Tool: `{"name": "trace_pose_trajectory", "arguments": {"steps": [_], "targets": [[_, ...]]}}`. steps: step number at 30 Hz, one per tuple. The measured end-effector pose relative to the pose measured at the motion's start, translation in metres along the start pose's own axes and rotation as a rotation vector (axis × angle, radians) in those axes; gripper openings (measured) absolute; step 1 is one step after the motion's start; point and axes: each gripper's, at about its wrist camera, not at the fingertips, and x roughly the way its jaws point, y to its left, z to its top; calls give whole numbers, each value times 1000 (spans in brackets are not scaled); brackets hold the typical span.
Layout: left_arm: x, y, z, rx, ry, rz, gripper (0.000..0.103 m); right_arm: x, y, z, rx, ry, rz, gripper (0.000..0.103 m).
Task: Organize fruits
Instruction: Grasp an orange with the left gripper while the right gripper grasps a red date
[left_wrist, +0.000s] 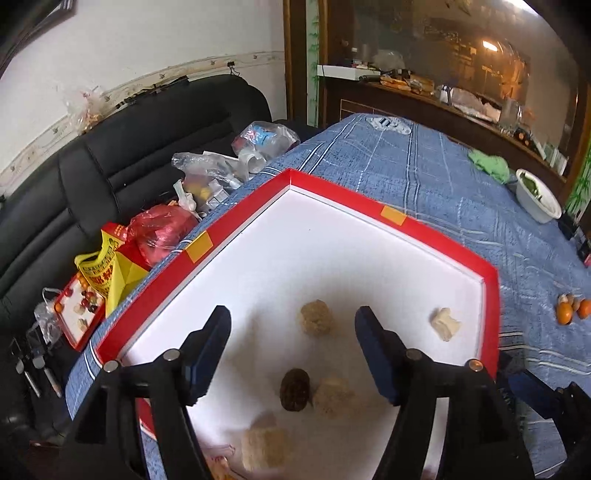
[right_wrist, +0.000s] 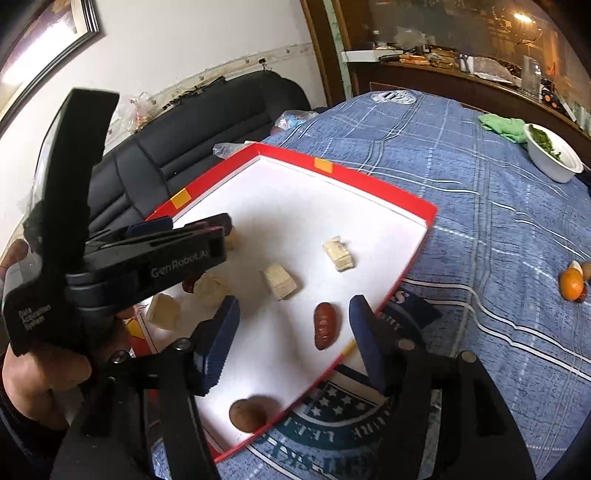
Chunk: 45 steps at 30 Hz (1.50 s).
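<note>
Red tray (right_wrist: 391, 192) with white floor sits on the blue plaid tablecloth (right_wrist: 480, 221), at the cloth's left edge next to the black sofa (left_wrist: 110, 155). Tray contents, right wrist view: red date (right_wrist: 324, 325) near the tray's right edge, brown round fruit (right_wrist: 246, 414) at the near corner, pale cut chunks mid-floor (right_wrist: 279, 282) and further toward the far right side (right_wrist: 338, 254), two more pale chunks (right_wrist: 210, 290) (right_wrist: 164, 312) by the left side, partly behind the left tool. Left wrist view: a dark ridged fruit (left_wrist: 294, 388) touching a pale lump (left_wrist: 332, 397), another pale lump (left_wrist: 316, 318) further in, a pale chunk (left_wrist: 446, 323) close to the tray's right wall. Loose fruit outside the tray: small cluster of oranges and nuts (left_wrist: 572, 312) on the cloth, well apart toward the table's right edge. White bowl (right_wrist: 554, 158) with greens near the far right edge, green rag (right_wrist: 504, 125) beside it. Left gripper (left_wrist: 291, 325) is angled down over the tray, jaws spread wide, nothing clamped; the pale lump lies on the floor between the fingers, not touched. Right gripper (right_wrist: 293, 314) is likewise tilted down over the tray's near right edge, jaws apart, holding nothing; the date lies on the floor between the pads, clear of both. A hand (right_wrist: 48, 369) grips the left tool's handle, seen from the right wrist camera.
</note>
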Motion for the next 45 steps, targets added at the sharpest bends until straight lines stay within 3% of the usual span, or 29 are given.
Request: {"name": "trace_pose_trajectory", "arguments": {"steps": [7, 16, 18, 27, 31, 32, 36, 39, 42, 45], "targets": [[-21, -33, -9, 8, -25, -100, 77, -43, -51, -21, 62, -40, -98, 63], [-29, -117, -35, 218, 5, -234, 77, -89, -196, -48, 349, -49, -365, 63], [-27, -131, -38, 247, 17, -249, 77, -87, -213, -44, 352, -24, -406, 53], [-16, -153, -42, 277, 46, -266, 77, -49, -234, -7, 262, 36, -434, 40], [-13, -166, -42, 291, 50, -277, 77, -41, -242, 1, 245, 34, -433, 29], [-13, -170, -42, 297, 51, -283, 77, -39, -243, 1, 246, 41, -424, 23], [-12, -192, -40, 333, 49, -309, 77, -40, -245, -4, 243, 48, -387, 19], [-15, -212, -39, 365, 36, -346, 77, -44, -248, -10, 253, 41, -382, 9], [-14, -239, -37, 398, 37, -394, 77, -57, -254, -16, 288, 7, -367, 9], [-10, -262, -37, 442, 37, -395, 77, -68, -259, -23, 316, -20, -353, 9]]}}
